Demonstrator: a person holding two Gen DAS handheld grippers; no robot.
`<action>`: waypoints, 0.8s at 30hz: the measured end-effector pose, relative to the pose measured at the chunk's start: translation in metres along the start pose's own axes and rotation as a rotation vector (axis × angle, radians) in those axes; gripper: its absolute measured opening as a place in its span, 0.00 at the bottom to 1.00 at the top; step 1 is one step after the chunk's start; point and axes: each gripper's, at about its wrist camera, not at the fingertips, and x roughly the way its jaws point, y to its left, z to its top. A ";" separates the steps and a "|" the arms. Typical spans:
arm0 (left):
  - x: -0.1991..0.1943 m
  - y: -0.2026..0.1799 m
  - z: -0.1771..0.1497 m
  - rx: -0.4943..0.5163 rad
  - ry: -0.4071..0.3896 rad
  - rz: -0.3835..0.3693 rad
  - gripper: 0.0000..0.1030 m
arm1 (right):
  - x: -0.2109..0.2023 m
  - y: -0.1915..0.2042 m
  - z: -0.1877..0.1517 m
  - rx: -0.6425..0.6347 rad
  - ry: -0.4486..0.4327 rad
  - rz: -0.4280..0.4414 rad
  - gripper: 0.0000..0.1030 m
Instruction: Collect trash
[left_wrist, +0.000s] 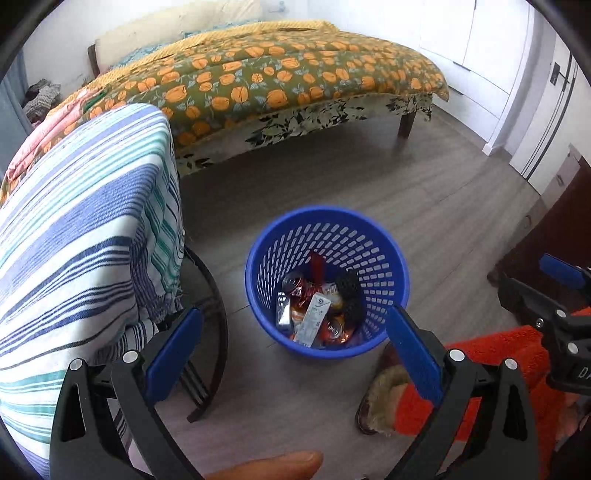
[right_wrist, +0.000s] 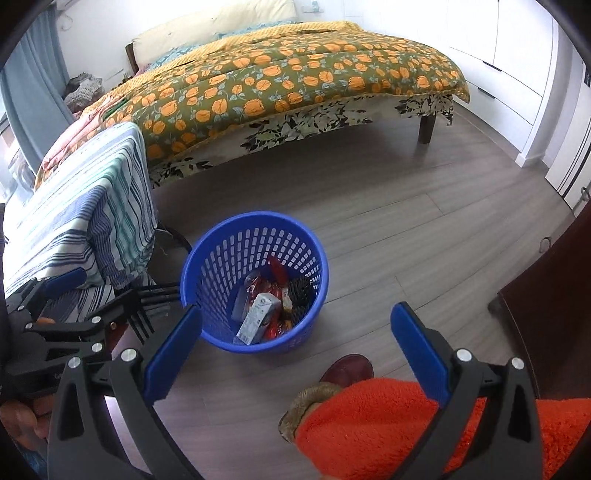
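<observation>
Blue-padded fingers of the left gripper (left_wrist: 295, 354) are framing the left wrist view, spread wide with nothing between them. Just ahead of and below them the blue basket (left_wrist: 255, 280) is standing upright on the grey floor (left_wrist: 424, 206), its mouth lying between the two finger lines, a little toward the right finger. Inside it, trash is lying in a heap: a white carton (left_wrist: 314, 321) slanting with its long axis toward the camera, a red can (left_wrist: 295, 286), a silver pack (left_wrist: 282, 310) and a black ridged piece (left_wrist: 349, 295). A striped cloth (left_wrist: 85, 236) is draping over a chair at the left.

Seen from the right wrist, the right gripper (right_wrist: 295, 350) is also standing fully spread and empty. Here the basket (right_wrist: 207, 254) is sitting ahead and toward the left finger, with the carton (right_wrist: 256, 317) resting on red wrappers (right_wrist: 273, 326). The left gripper (right_wrist: 88, 295) is showing at the left edge, beside the basket. An orange fleece sleeve (right_wrist: 369, 424) is covering the lower right. No loose trash is showing on the floor, so collection seems nearly done; both grippers look about equally near the basket.
</observation>
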 end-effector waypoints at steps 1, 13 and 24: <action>0.001 0.000 0.000 -0.001 0.003 0.000 0.95 | 0.001 0.001 0.000 -0.002 0.004 0.003 0.95; 0.010 0.006 -0.001 -0.025 0.048 0.015 0.95 | 0.010 0.004 -0.003 -0.019 0.045 0.016 0.96; 0.014 0.007 -0.001 -0.025 0.061 0.018 0.95 | 0.013 0.007 -0.004 -0.033 0.059 0.017 0.96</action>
